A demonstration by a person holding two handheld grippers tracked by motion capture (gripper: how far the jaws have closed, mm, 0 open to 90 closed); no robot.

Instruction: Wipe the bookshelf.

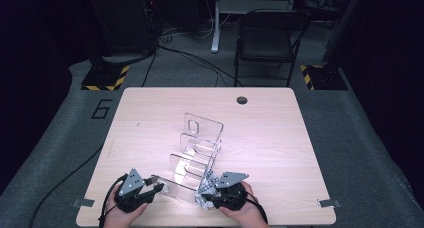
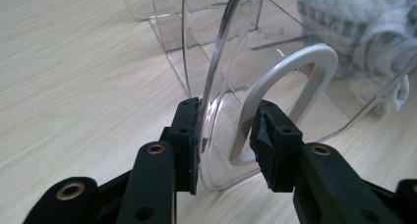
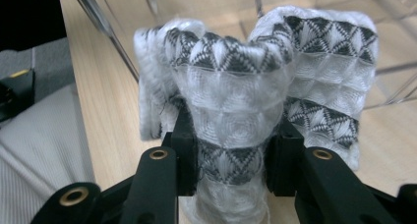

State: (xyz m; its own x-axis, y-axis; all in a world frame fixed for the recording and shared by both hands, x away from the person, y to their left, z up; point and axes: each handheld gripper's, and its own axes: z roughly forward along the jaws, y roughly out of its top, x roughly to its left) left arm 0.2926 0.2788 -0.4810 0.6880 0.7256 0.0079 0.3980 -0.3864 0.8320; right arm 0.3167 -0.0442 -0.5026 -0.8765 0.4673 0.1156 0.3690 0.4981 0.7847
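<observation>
table [image 1: 150, 108] of pale wood seen from the high view carries one clear acrylic rack [image 1: 197, 150] with stepped upright dividers, and two hand-held grippers sit at its near edge: the left gripper [image 1: 159, 187] at the rack's near left end and the right gripper [image 1: 206, 198] at its near right corner, each in one of the person's hands. that overhead picture gives the layout but makes the fabric a small patterned scrap; the right gripper view brings it close, showing one black-and-white patterned cloth [image 3: 236, 96], folded or bunched into thick lobes, pinched between the right gripper's [image 3: 231, 160] two jaws, which press into it from both sides, with the rack's clear walls just behind. the left gripper view shows what neither other picture does: the left gripper's [image 2: 223, 135] jaws closed on the rack's [image 2: 221, 76] curved end panel beside its white-edged oval cutout [image 2: 290, 91], one pad on each face. through that panel the same cloth [image 2: 354, 32] appears blurred, lying against the rack's far side
</observation>
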